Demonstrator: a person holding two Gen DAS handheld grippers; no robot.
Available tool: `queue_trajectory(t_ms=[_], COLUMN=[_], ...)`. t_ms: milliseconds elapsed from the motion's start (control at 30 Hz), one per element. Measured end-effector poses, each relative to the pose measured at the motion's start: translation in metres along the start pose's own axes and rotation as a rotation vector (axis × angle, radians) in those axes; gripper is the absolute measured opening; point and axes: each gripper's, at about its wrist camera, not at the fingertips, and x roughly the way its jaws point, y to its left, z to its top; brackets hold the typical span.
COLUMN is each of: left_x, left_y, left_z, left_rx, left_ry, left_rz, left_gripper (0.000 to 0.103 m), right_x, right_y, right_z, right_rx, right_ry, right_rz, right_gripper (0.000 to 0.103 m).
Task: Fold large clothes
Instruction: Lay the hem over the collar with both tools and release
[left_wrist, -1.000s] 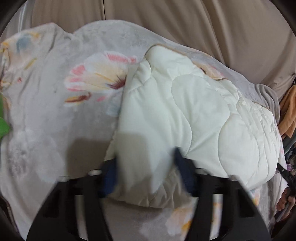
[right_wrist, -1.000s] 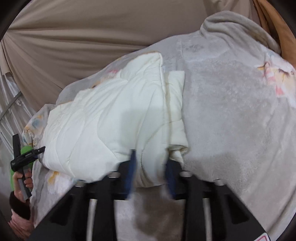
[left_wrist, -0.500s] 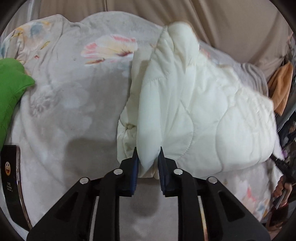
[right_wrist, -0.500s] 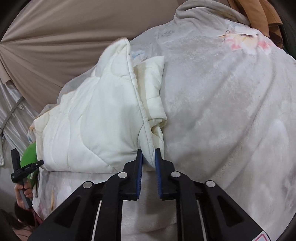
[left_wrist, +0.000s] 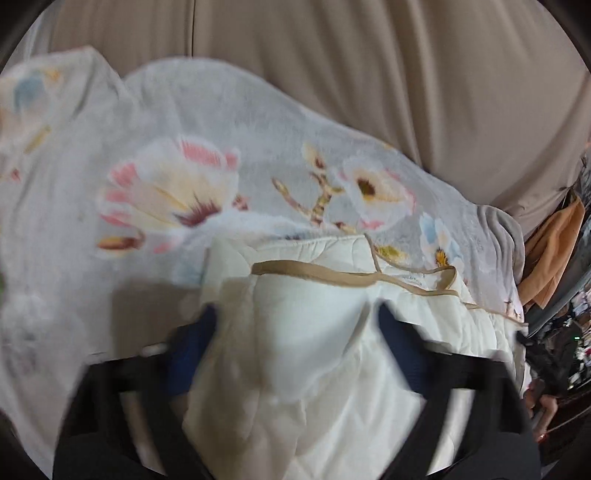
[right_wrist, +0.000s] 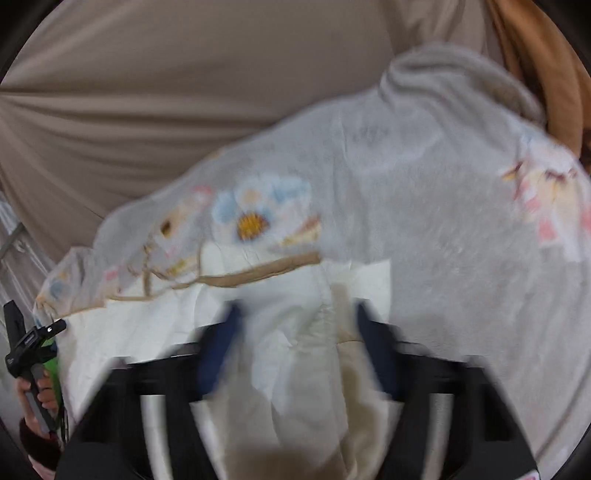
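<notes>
A cream quilted garment (left_wrist: 314, 350) with tan trim (left_wrist: 332, 275) lies folded on a grey floral blanket (left_wrist: 110, 129). My left gripper (left_wrist: 295, 332) is open, its blue pads spread wide on either side of the garment's near fold. In the right wrist view the same garment (right_wrist: 288, 332) lies below my right gripper (right_wrist: 299, 332), which is also open with its fingers wide apart over the cloth. Both views are motion-blurred.
The grey floral blanket (right_wrist: 443, 221) covers the whole surface. A beige curtain (left_wrist: 369, 66) hangs behind. An orange cloth (left_wrist: 550, 251) hangs at the right. The left hand and its gripper handle (right_wrist: 26, 354) show at the right wrist view's left edge.
Both grippers were shut on the garment's edge half a second ago and lifted it. Now both have opened wide, and the garment lies folded over, lower and flatter.
</notes>
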Motion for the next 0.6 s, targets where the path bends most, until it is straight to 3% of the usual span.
queue_trajectory(t_ms=[33,133,233,333,400,467,600], left_x=[0.006,-0.011,-0.018,0.021,0.061,0.081,0.075], left_y=[0.001,-0.012,-0.023,-0.022,-0.016,-0.013,-0.021], left_z=[0.003,0.008,0.016,0.016,0.004,-0.006,-0.007], left_rx=[0.008,0.049,0.095,0.123,0.148,0.160,0.206], left_ry=[0.021,-0.067,-0.132,-0.068,0.004,0.011,-0.019], left_rz=[-0.008,-0.019,0.020,0.092,0.151,0.178,0.258], left_gripper=[0.018,0.010,0.010,0.010,0.013,0.015,0.022], right_x=[0.005,-0.038,-0.049,-0.001,0.053,0.059,0.050], right_y=[0.003,0.028,0.030,0.006,-0.012,-0.017,-0.012], right_z=[0.001,0.008,0.016,0.017,-0.002,-0.005,0.002], right_rx=[0.005,-0.093,-0.107,-0.056,-0.051,-0.037,-0.059], right_ry=[0.022,-0.196,-0.268,-0.139,-0.010,0.012,0.043], right_rz=[0.028,0.065,0.038,-0.040,-0.120,-0.112,-0.174], right_gripper=[0.010,0.008,0.008,0.008,0.008,0.009,0.017])
